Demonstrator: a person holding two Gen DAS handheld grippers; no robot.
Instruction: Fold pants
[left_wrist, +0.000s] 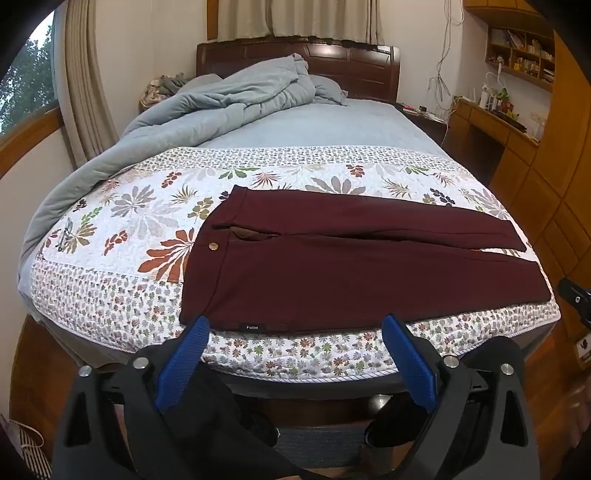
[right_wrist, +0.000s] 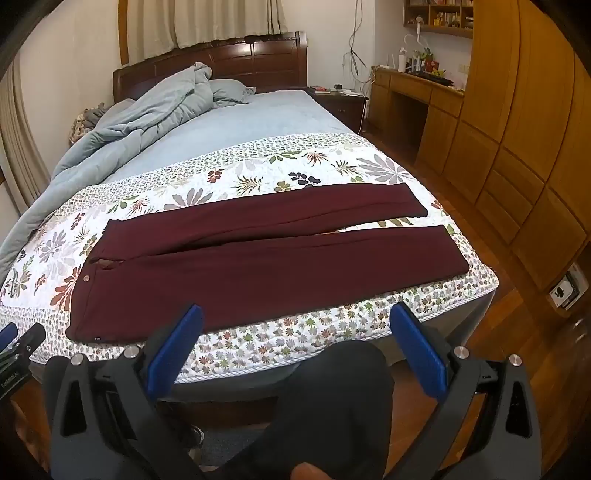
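One pair maroon stretch pants (left_wrist: 332, 266) flat on floral quilted bedspread (left_wrist: 122, 221), near hem close to bed's foot edge. Left gripper (left_wrist: 295, 325), right gripper (right_wrist: 295, 314) both released, empty, hovering at 6 o'clock. Open quilt at 12.

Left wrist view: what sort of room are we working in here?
Most likely a home bedroom: a bed with a dark wooden headboard and rumpled blue duvet, plus a desk and wall shelves.

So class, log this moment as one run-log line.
pants: flat, unfolded on floral quilt | left tongs: open, empty | right tongs: open, empty
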